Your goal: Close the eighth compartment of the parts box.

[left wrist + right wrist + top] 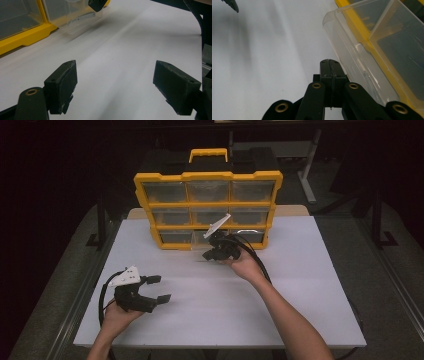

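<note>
A yellow organiser (pixel 207 210) with clear drawers stands upright at the far side of the white table (pixel 300 285), its handle on top. Just in front of its bottom row, a clear drawer (pixel 200 245) is pulled out. The right gripper (pixel 212 254) sits at this drawer's front, jaws closed, held by the right hand (pixel 245 265). Well in front of the organiser and to its left, the left gripper (pixel 159 288) hangs over the table with jaws wide apart
</note>
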{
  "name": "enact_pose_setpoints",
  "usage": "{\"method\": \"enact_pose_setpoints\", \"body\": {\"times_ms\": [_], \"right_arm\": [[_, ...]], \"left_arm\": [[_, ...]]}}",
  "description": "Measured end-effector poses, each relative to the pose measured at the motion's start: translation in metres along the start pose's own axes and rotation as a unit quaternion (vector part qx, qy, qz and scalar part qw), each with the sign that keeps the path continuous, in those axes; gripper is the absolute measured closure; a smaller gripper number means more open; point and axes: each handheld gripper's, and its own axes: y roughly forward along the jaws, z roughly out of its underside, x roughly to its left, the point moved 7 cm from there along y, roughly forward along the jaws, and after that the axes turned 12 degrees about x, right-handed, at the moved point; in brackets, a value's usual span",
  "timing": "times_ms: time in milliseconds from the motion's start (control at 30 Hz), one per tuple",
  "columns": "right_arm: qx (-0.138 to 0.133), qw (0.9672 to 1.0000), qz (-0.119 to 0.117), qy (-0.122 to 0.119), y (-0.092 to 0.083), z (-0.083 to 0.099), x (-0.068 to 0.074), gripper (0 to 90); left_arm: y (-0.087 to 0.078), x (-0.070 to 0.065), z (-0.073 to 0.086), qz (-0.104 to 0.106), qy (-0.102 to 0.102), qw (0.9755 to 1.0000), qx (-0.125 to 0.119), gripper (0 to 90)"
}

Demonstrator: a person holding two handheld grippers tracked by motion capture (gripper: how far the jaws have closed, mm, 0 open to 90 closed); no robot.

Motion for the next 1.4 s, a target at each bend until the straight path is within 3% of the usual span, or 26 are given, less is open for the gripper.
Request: {"method": "enact_pose_setpoints", "body": {"times_ms": [100, 300, 433, 467, 567, 767, 833, 1400], "right_arm": [[-0.004, 1.0, 0.002, -0.005, 0.001, -0.001, -0.003, 88.9], [0.007, 0.9999, -0.002, 0.011, 0.001, -0.001, -0.003, 88.9], [0.004, 1.0, 0.0, 0.005, 0.002, -0.002, -0.006, 88.9], [0.007, 0.9999, -0.003, 0.014, 0.001, -0.002, -0.005, 89.0], [0.001, 1.0, 0.003, 0.002, 0.002, -0.003, -0.008, 88.9], [0.004, 0.9999, 0.001, 0.013, 0.002, -0.004, -0.01, 88.9], [0.002, 1.0, 0.004, 0.004, 0.003, -0.005, -0.013, 88.9], [0.003, 0.9998, 0.009, 0.015, 0.003, -0.006, -0.023, 89.0]], "left_arm": [[0.0, 0.0, 0.0, 0.0, 0.002, 1.0, 0.0, 19.4], [0.0, 0.0, 0.001, 0.0, 0.001, 1.0, 0.002, 19.4], [0.0, 0.0, 0.001, -0.001, 0.002, 1.0, 0.003, 19.4], [0.0, 0.0, 0.001, -0.001, 0.002, 1.0, 0.003, 19.4], [0.0, 0.0, 0.001, -0.001, 0.001, 1.0, 0.003, 19.4], [-0.001, 0.0, 0.001, 0.0, 0.0, 1.0, 0.003, 19.5], [0.0, 0.0, 0.001, -0.001, 0.0, 1.0, 0.004, 19.5], [-0.001, 0.0, 0.002, -0.001, -0.002, 1.0, 0.003, 19.5]]}}
